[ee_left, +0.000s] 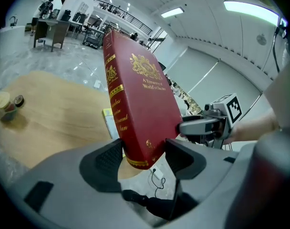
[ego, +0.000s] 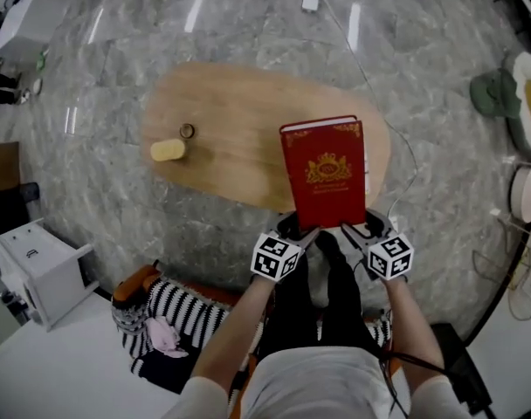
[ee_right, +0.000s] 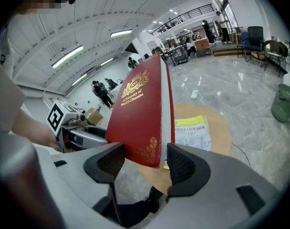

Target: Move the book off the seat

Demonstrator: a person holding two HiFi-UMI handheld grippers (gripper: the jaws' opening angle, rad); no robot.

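two holds | left hand-held gripper [ee_left: 144,150], right hand-held gripper [ee_right: 145,152] | both clamp book [ego: 325,173] bottom corners

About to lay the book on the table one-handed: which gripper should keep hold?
Left, probably. The left gripper's jaws clamp the red book at its spine corner, the stiff bound edge. The right gripper's jaws pinch the looser page-edge corner. Bare wooden table lies ahead.

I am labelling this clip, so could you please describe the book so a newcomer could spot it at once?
Start at the oval wooden table on the grey marble floor; above its near right end, the left gripper and right gripper each clamp a bottom corner of the book. It is a red hardback with a gold crest, unlike the yellow-headed leaflet lying flat on the table.
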